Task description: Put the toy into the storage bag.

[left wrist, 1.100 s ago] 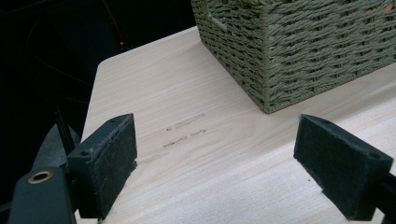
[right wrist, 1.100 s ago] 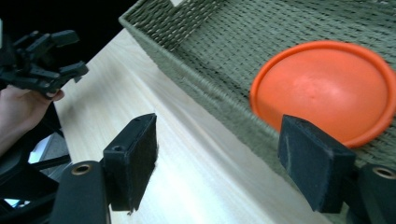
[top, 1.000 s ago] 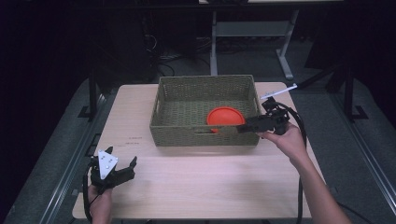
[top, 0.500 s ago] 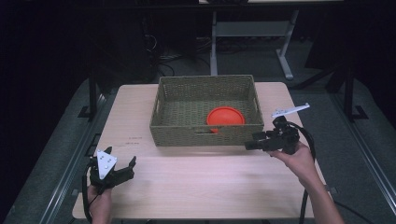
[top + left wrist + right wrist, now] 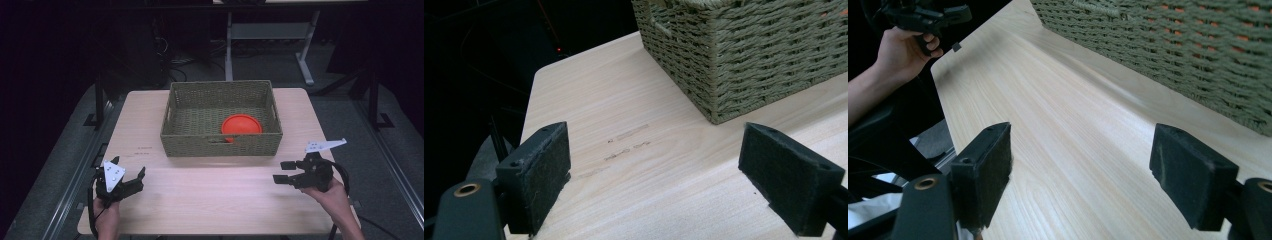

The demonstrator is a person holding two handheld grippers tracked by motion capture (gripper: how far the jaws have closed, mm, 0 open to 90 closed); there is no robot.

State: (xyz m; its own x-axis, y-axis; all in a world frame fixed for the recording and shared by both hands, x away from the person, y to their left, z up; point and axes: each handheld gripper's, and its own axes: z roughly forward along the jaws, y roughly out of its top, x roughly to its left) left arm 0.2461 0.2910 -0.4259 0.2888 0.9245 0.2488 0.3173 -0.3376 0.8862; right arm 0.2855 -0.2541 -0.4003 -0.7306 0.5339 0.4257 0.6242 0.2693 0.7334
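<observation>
A green woven basket (image 5: 222, 118) stands at the middle back of the table, with an orange round dish (image 5: 241, 125) lying inside it at the front right. My right gripper (image 5: 280, 172) hovers low over the table's front right, pointing left and clear of the basket. Its jaws have just been opening and nothing is between them (image 5: 1093, 180). My left gripper (image 5: 129, 167) rests at the front left, open and empty (image 5: 659, 170), facing the basket's corner (image 5: 749, 55). Orange shows through the basket's weave (image 5: 1228, 30) in the right gripper view.
The light wooden table (image 5: 210, 200) has bare surface between the two grippers and in front of the basket. Dark floor, cables and a white table frame (image 5: 270, 35) lie beyond. The other hand with its gripper (image 5: 923, 15) appears far off in the right gripper view.
My right gripper has come away from the basket's right rim, moving toward the person and down to just above the table. The left gripper and the dish have not moved.
</observation>
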